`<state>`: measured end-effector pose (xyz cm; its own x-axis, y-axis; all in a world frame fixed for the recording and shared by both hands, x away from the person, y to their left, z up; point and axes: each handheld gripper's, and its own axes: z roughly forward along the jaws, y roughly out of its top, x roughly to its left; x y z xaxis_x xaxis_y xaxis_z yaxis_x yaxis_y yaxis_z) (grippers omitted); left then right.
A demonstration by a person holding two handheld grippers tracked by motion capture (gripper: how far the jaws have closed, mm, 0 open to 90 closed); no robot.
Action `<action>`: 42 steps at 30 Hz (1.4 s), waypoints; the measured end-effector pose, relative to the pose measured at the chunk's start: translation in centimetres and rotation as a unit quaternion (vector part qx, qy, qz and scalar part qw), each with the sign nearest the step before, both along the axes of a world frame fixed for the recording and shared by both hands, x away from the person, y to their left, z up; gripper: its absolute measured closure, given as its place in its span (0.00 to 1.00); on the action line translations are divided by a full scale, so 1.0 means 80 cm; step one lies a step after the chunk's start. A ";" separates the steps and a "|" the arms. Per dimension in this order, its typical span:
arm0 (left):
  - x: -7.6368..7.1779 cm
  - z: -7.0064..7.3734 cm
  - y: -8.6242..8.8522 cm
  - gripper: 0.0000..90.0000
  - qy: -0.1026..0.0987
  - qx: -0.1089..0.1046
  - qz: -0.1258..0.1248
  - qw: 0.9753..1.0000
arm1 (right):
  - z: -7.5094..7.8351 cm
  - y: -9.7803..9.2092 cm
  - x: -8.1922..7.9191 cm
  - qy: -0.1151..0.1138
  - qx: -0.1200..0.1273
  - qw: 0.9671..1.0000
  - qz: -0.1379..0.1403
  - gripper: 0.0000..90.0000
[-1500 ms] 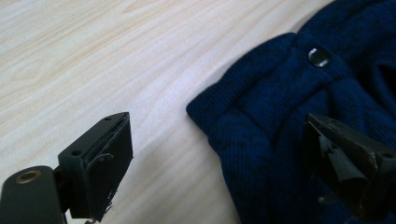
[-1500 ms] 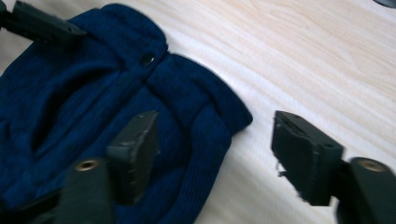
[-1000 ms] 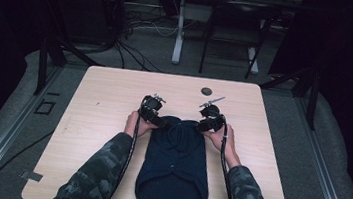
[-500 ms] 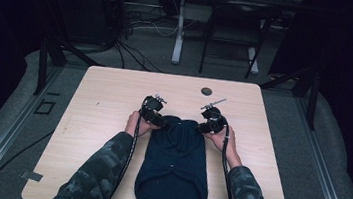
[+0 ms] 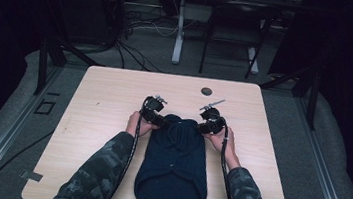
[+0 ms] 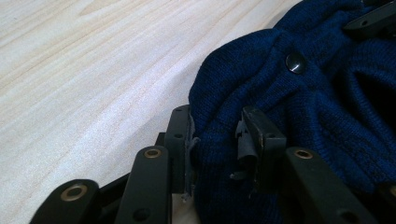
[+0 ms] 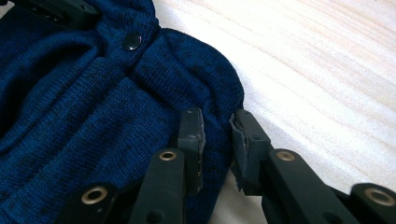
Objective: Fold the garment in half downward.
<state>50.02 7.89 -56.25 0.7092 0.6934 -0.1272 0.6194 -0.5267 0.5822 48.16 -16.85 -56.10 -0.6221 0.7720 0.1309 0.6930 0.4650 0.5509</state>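
We had the navy knit garment (image 5: 172,169) lying flat mid-table (image 5: 104,96), left gripper (image 6: 217,135) and right gripper (image 7: 217,135) each pinching a far corner, jaws part-closed on fabric, apparently to spread or fold it evenly

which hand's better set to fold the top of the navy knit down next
Neither clearly: left gripper and right gripper each pinch a far corner of the navy knit garment. Left has more cloth between its fingers, so slightly left.
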 end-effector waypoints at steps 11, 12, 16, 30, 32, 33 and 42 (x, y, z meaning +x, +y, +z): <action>-0.005 0.010 -0.002 0.75 -0.019 0.008 0.001 1.000 | 0.004 0.006 -0.004 -0.028 -0.003 1.000 -0.008 0.86; -0.005 0.011 -0.001 0.75 -0.019 0.006 0.001 1.000 | 0.008 0.004 -0.003 -0.023 -0.019 1.000 0.002 0.86; -0.007 0.017 0.001 0.75 -0.023 0.005 -0.002 1.000 | 0.013 0.005 -0.006 -0.035 -0.011 0.999 0.002 0.86; -0.016 0.049 0.011 0.75 -0.050 -0.021 -0.018 0.998 | 0.048 -0.001 -0.023 -0.082 -0.002 0.997 0.010 0.86; -0.018 0.054 0.012 0.75 -0.053 -0.023 -0.020 0.998 | 0.052 -0.002 -0.025 -0.089 0.000 0.996 0.012 0.86; -0.018 0.055 0.012 0.75 -0.055 -0.024 -0.020 0.998 | 0.055 -0.003 -0.026 -0.092 0.000 0.996 0.013 0.86; -0.024 0.070 0.015 0.74 -0.065 -0.034 -0.026 0.997 | 0.070 -0.007 -0.034 -0.115 0.013 0.993 0.018 0.86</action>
